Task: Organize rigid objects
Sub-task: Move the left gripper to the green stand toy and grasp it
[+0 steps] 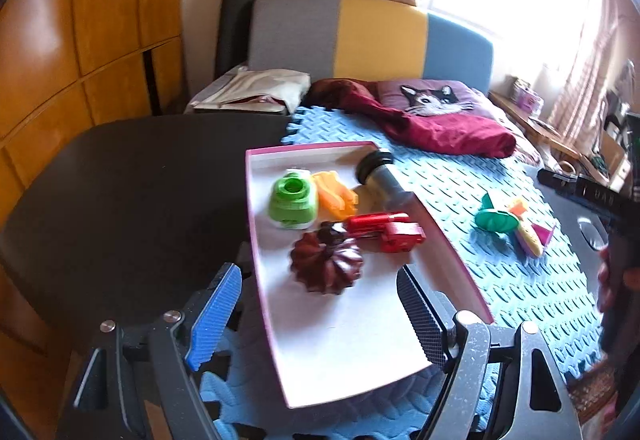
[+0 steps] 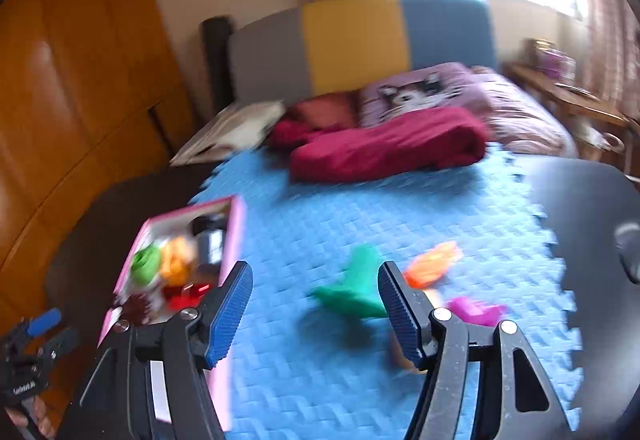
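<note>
A pink-rimmed white tray point(image 1: 340, 340) lies on the blue foam mat point(image 1: 500, 268). It holds a green cup toy point(image 1: 292, 201), an orange piece point(image 1: 334, 193), a red toy point(image 1: 386, 230), a dark brown fluted mould point(image 1: 326, 266) and a grey cylinder with a black cap point(image 1: 382, 175). My left gripper point(image 1: 320, 316) is open above the tray's near part, empty. On the mat to the right lie a green toy point(image 2: 354, 290), an orange piece point(image 2: 432, 270) and a magenta piece point(image 2: 476, 312). My right gripper point(image 2: 314, 314) is open, empty, just before the green toy. The right wrist view is blurred.
A black table point(image 1: 140, 191) carries the mat. Behind it a bed holds a dark red cloth point(image 1: 440, 131), a cat pillow point(image 1: 436, 99) and a white bag point(image 1: 256, 89). Wooden wardrobe doors point(image 1: 80, 39) stand at the left. The right gripper's body point(image 1: 600, 199) shows at the right edge.
</note>
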Motion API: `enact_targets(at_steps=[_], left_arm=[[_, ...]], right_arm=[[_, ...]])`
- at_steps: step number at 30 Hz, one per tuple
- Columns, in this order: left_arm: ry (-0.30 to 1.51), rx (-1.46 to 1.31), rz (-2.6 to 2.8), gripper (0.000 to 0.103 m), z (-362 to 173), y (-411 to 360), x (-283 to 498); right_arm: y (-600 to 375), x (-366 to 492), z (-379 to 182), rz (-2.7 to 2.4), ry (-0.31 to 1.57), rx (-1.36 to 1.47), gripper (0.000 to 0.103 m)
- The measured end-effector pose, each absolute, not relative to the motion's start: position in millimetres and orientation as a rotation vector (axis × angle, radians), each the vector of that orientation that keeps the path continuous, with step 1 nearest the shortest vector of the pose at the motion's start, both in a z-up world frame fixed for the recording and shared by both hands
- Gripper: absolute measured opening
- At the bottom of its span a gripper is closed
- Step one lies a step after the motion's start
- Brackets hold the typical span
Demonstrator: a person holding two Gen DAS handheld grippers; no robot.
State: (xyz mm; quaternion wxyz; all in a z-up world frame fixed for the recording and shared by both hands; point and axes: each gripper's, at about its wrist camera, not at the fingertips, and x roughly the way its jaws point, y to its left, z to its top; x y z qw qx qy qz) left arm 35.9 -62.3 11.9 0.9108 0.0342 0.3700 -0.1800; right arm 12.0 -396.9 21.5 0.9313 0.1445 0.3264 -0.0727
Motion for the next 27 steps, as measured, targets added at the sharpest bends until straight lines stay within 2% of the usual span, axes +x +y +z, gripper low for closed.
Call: enact_targets(at_steps=[7,11,15,21,27], left_arm=[[0.771,0.131,-0.428,0.081,12.7,-97.5,35.7],[0.786,0.150,-0.495,0.081,15.3,-123.0,38.1],[0.795,0.173,-0.552,0.081,16.2,-149.6,39.4],[0.824,0.187,-0.629,0.080,13.8,-188.6,40.6],[0.864,0.174,-0.673,0.069,7.5,-225.3,53.6]], right_arm=[[-473.0,-13.7,9.5,-0.400,0.647,0.319,0.067],[-515.4,-25.1,-6.1,-0.534,0.671,0.480,0.067],[-531.3,-27.8,-15.0,-0.545,0.691,0.588,0.067],[-532.9,-31.5,-19.6,-0.515,0.705,0.598,0.067],[-533.3,-32.3,-20.8,-0.488,0.701,0.618,0.067]])
